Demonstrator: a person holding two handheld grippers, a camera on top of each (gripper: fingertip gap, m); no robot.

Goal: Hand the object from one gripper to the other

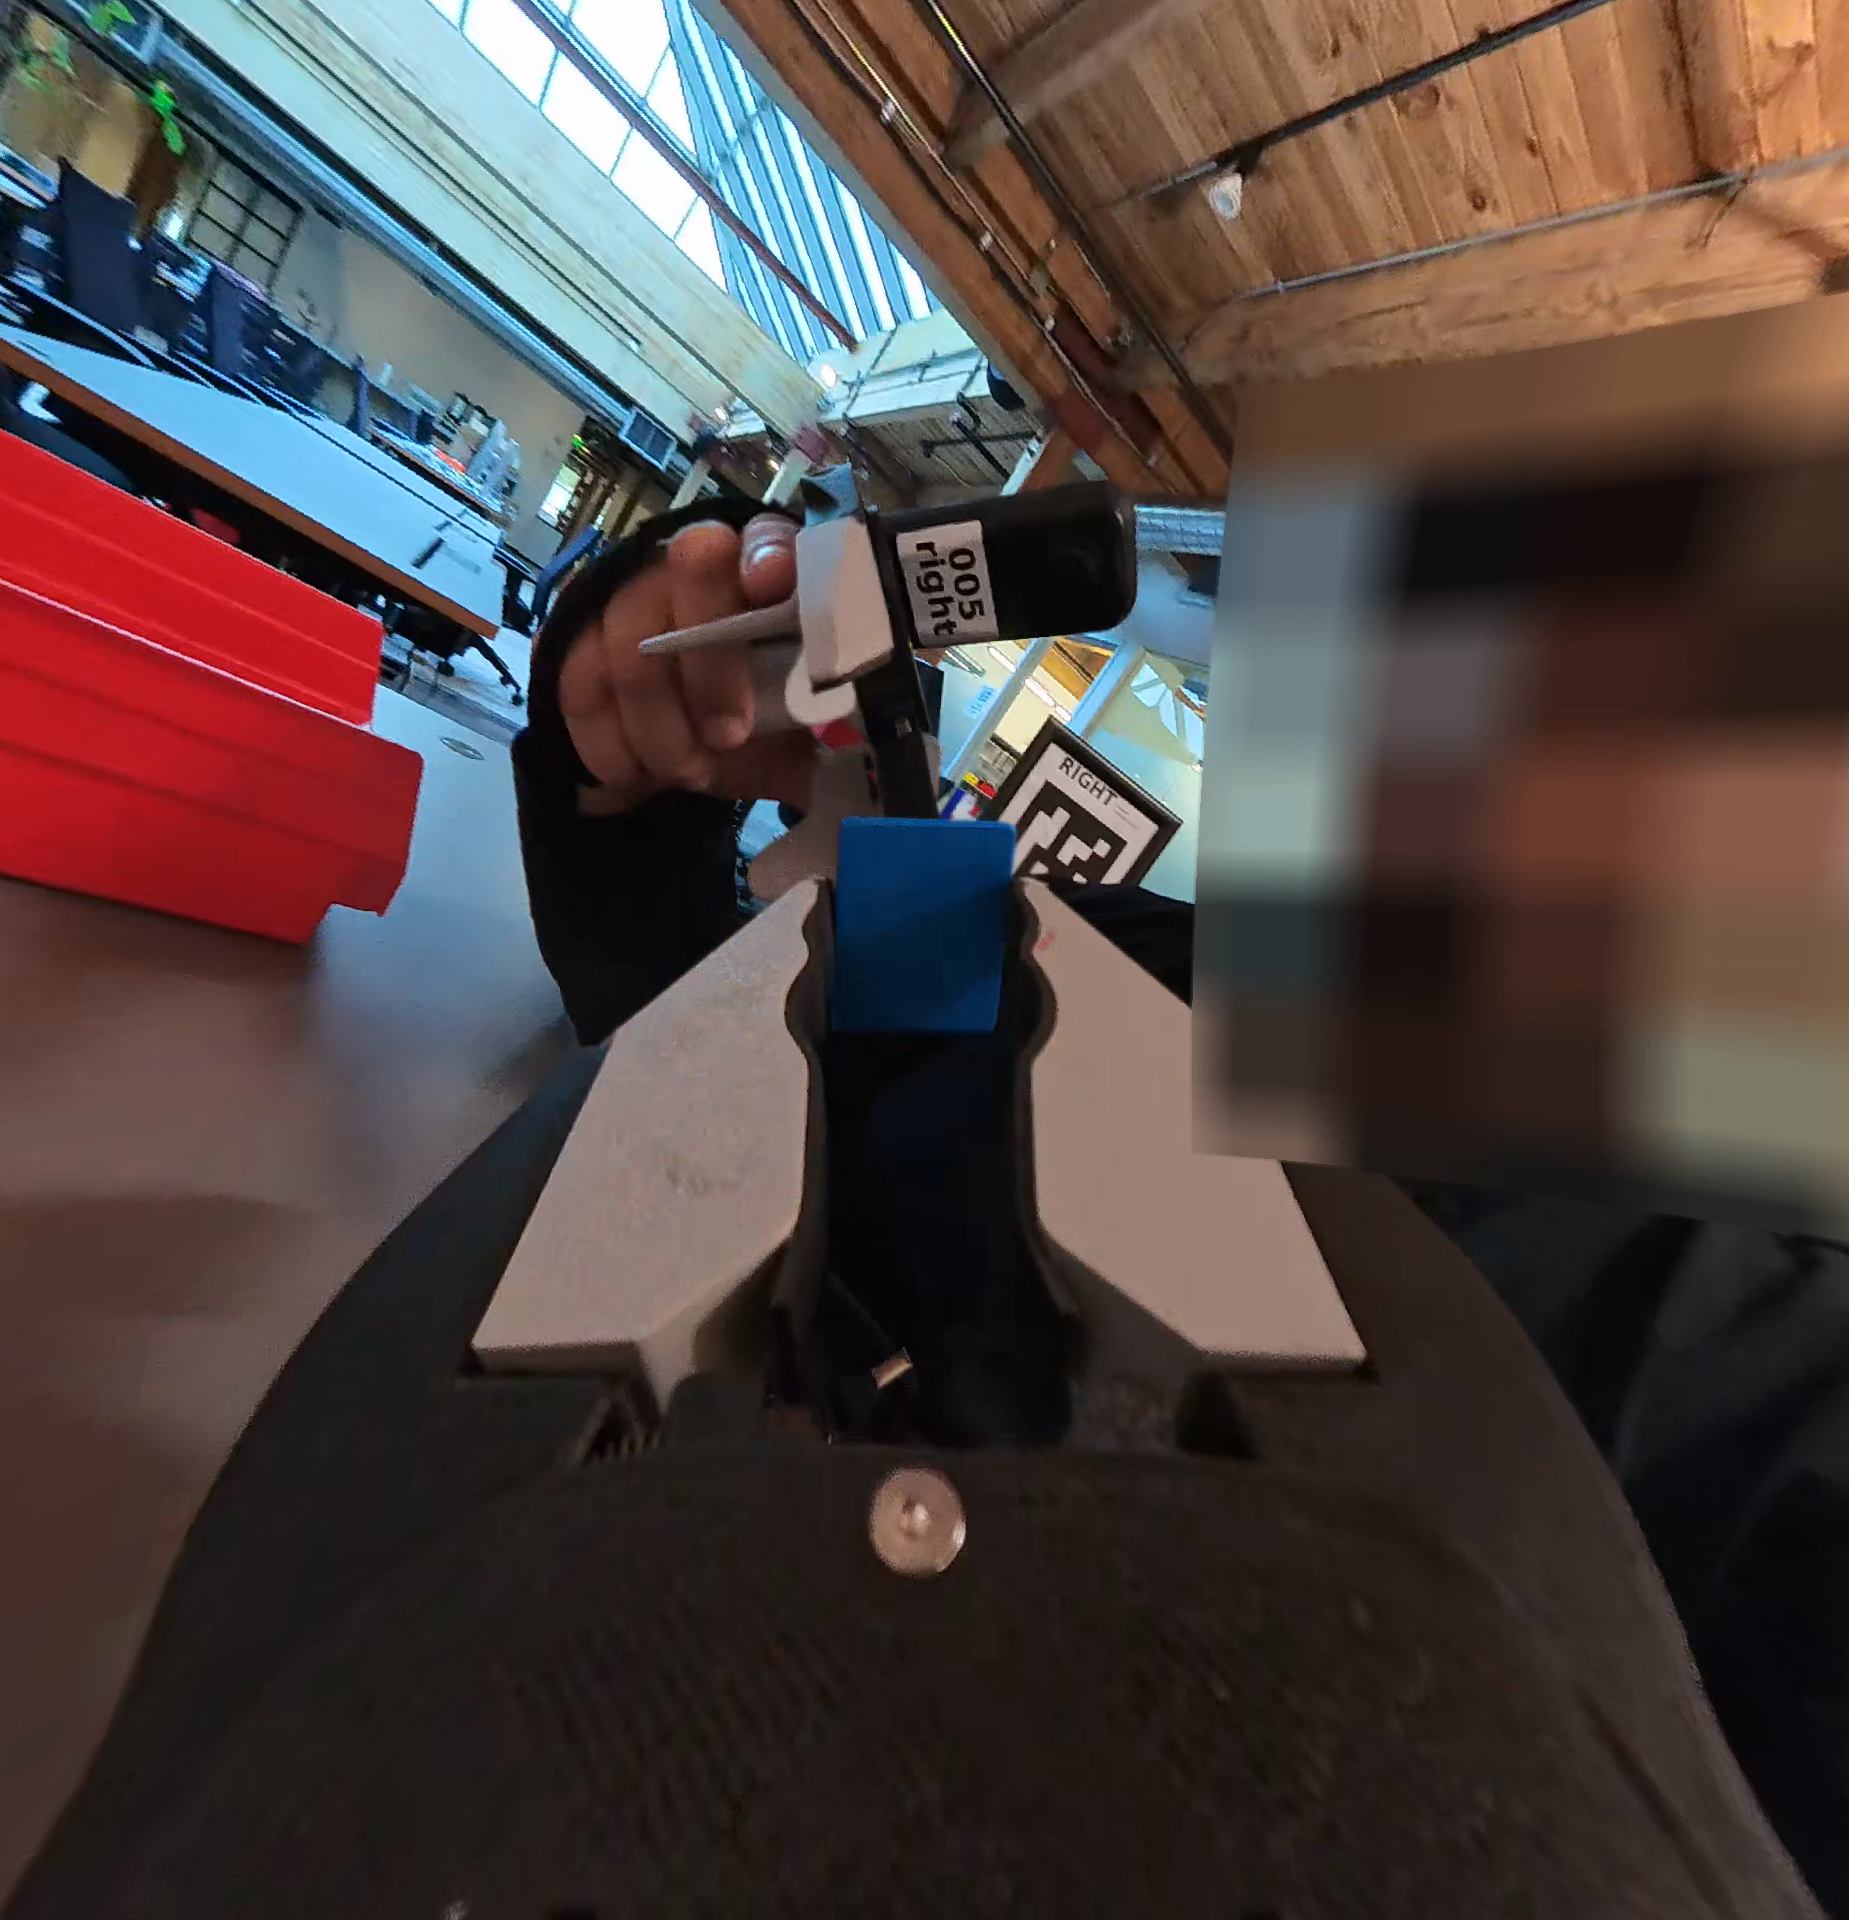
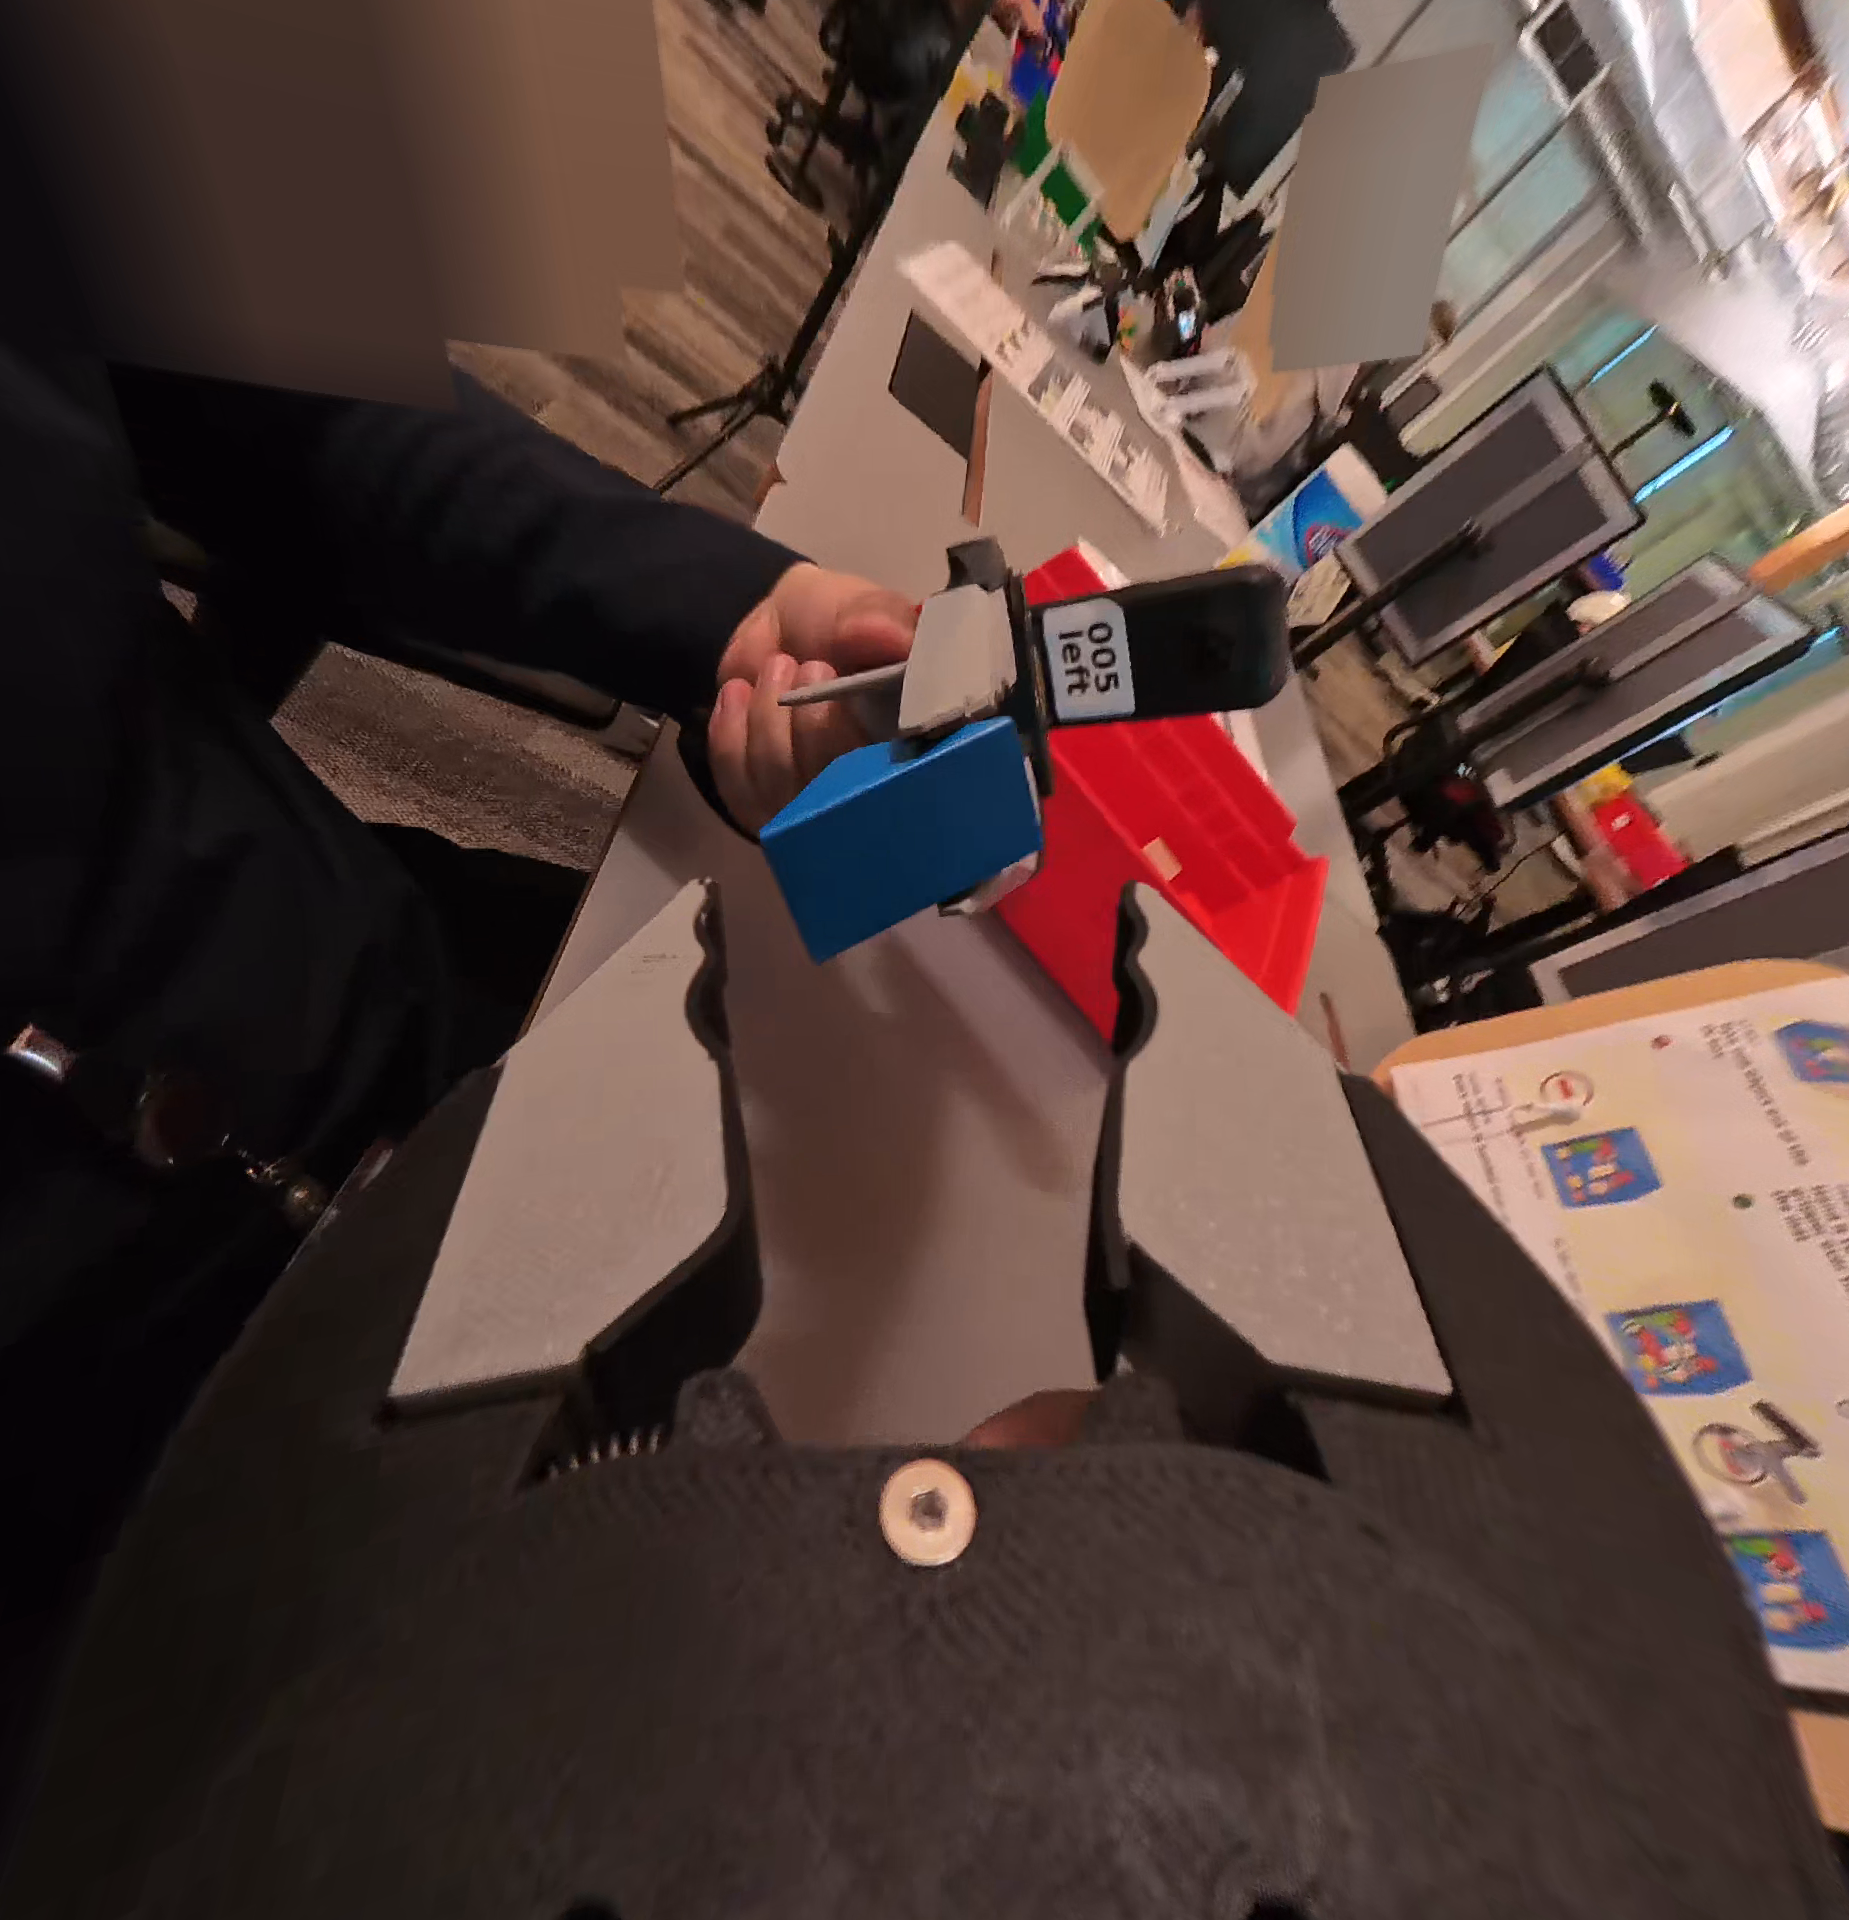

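Observation:
A blue block (image 1: pixel 920 925) sits clamped between the fingertips of my left gripper (image 1: pixel 920 904), which is shut on it. In the right wrist view the same blue block (image 2: pixel 899 842) hangs in the air, held by the left gripper, whose body (image 2: pixel 1003 675) shows above the block with a hand behind it. My right gripper (image 2: pixel 915 914) is open and empty; its tips sit just below the block, apart from it. In the left wrist view the right gripper's body (image 1: pixel 899 623) shows beyond the block, held by a hand.
A red bin (image 1: pixel 151 748) lies on the grey table (image 1: pixel 224 1091) at the left; it also shows in the right wrist view (image 2: pixel 1159 831). A printed sheet (image 2: pixel 1678 1299) on a wooden board lies at the right. A dark sleeve (image 2: pixel 432 582) reaches in from the left.

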